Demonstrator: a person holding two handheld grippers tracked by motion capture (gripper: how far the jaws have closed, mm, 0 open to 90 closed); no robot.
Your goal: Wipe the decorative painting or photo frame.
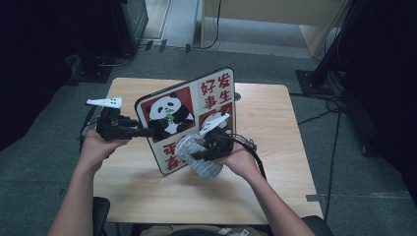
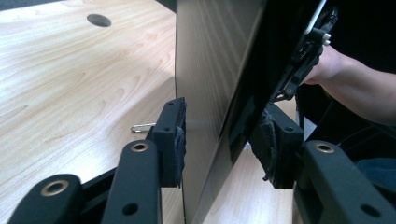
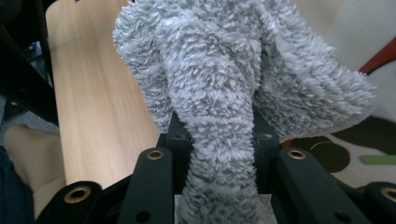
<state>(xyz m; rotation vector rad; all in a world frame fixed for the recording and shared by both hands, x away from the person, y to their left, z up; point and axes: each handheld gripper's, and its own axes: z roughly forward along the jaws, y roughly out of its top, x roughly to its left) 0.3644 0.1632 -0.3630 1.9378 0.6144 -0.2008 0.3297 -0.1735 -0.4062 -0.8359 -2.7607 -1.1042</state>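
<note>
Working on a glossy square board printed with pandas, red panels and red Chinese characters (image 1: 192, 113), tipped up on 1 lower corner over the pale wooden tabletop (image 1: 275, 147) and leaning back, printed face towards the person.

Left tongs (image 1: 147, 132): released, straddling the board's left edge (image 2: 205, 70). In the left gripper view (image 2: 224, 140), 1 pad (image 2: 178, 140) close against the plain back, the other standing off the dark front face. No real pinch, as far as can be told.

Right tongs (image 1: 199, 155): clenched on a fluffy grey microfibre cloth (image 1: 199, 162), bunched and pushed against the lower part of the printed face. In the right gripper view (image 3: 223, 140), a thick fold of that cloth (image 3: 219, 70) clamped between both pads, the rest spilling out ahead.

Probably wiping the face, with only a small part covered.

Risks from here:
- Toppling backwards or twisting round its corner: no clamp at the left edge, so any firm push from the cloth meets only a loose brace.
- Skidding along the smooth tabletop (image 2: 70, 84) for the same reason, if pressed low and sideways.
- Dragging over the small wire clip (image 2: 142, 127) lying just beside the left pad, and scratching the back.
- Losing the cloth on a hard stroke, given only 1 fold in the grip.

Safer: close the left tongs on the edge before wiping harder.
</note>
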